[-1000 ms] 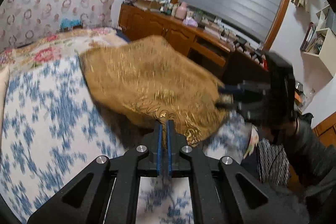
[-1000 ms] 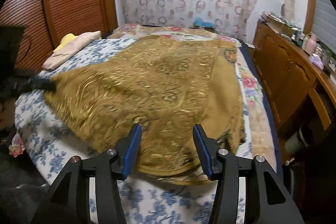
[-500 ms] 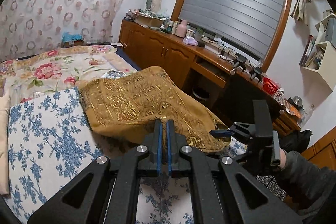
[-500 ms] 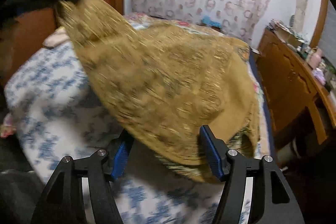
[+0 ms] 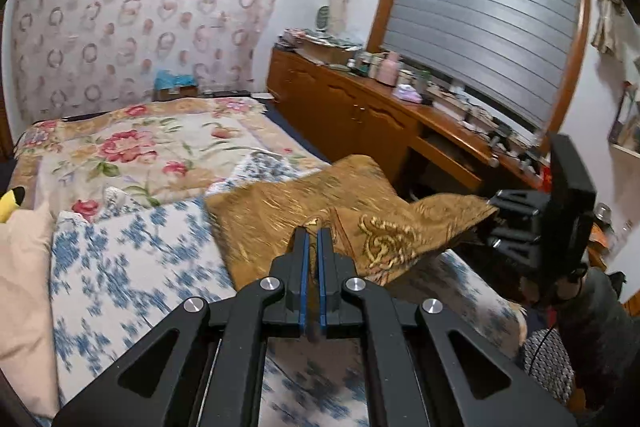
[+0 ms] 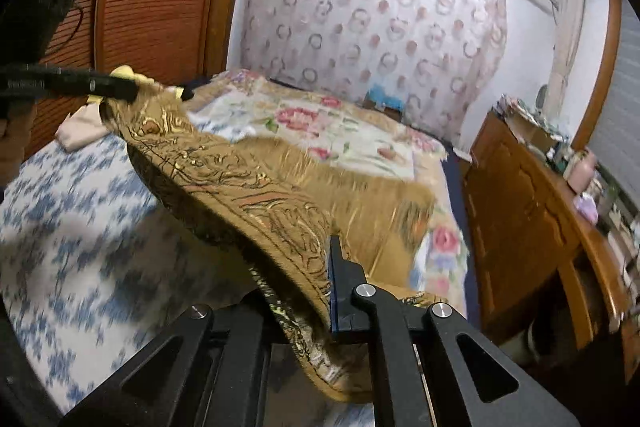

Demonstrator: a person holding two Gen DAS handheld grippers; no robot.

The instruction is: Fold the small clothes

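Observation:
A gold brocade cloth (image 5: 320,203) with an embroidered pattern hangs lifted over the bed; it also shows in the right wrist view (image 6: 248,187). My left gripper (image 5: 313,239) is shut on one corner of the cloth. My right gripper (image 6: 320,291) is shut on another corner; the cloth drapes over its left finger and hides it. In the left wrist view the right gripper (image 5: 496,215) holds the cloth's far right corner. In the right wrist view the left gripper (image 6: 124,89) holds the far left corner. The cloth's middle sags toward the bed.
The bed has a blue-and-white floral sheet (image 5: 120,267) and a pink-flowered quilt (image 5: 140,151) behind it. A beige pillow (image 5: 20,267) lies at the left. A wooden cabinet (image 5: 360,115) with clutter runs along the right under a shuttered window. A wooden wardrobe (image 6: 152,7) stands at the left.
My right gripper has closed on the cloth's near corner. Both grippers have lifted the cloth off the bed and stretched it between them.

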